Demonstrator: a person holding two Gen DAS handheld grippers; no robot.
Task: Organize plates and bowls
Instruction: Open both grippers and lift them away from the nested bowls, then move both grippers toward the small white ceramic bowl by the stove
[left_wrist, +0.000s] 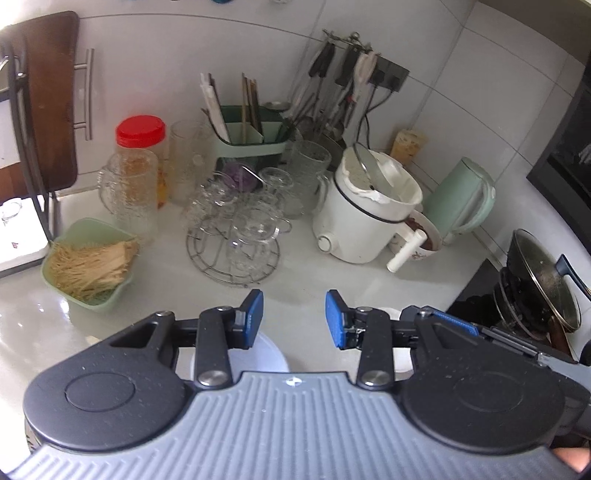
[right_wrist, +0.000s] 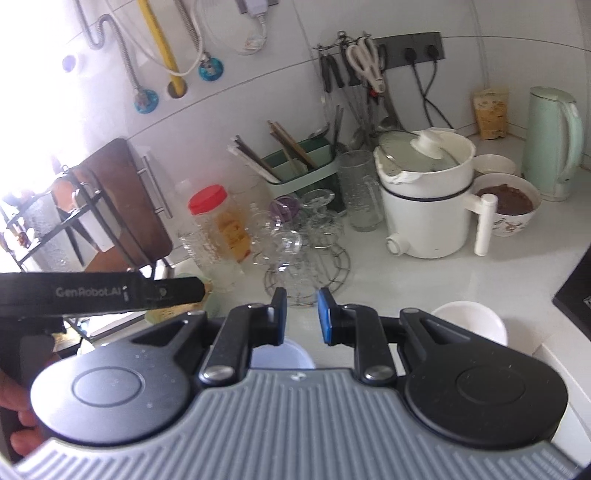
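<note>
Under the left gripper (left_wrist: 294, 318), at about 7 o'clock from its tips, a white plate (left_wrist: 271, 350) lies on the counter (left_wrist: 369, 291), mostly hidden by the gripper body. Its blue pads (left_wrist: 255, 314) stand well apart with nothing between them, touching nothing. The same plate shows in the right wrist view as a pale disc (right_wrist: 284, 354) just below the right gripper (right_wrist: 302, 315), whose jaws are also parted, more narrowly, and empty. At 4 o'clock from those tips a white bowl (right_wrist: 476, 321) sits on the counter, partly behind the gripper's right arm.

Farther out, at 12 o'clock, a wire rack (left_wrist: 232, 254) carries upturned glasses. At 10 o'clock in the left view a green basket (left_wrist: 88, 266) holds pale noodles, and behind it stands a red-lidded jar (left_wrist: 142, 147). At 1 o'clock sits a white electric pot (left_wrist: 362, 210) with its lid tilted inside, a bowl of brown food (right_wrist: 506, 206) just beside its handle, and a green kettle (right_wrist: 552, 144) beyond. A green cutlery holder (left_wrist: 251, 136) stands against the tiled wall.
</note>
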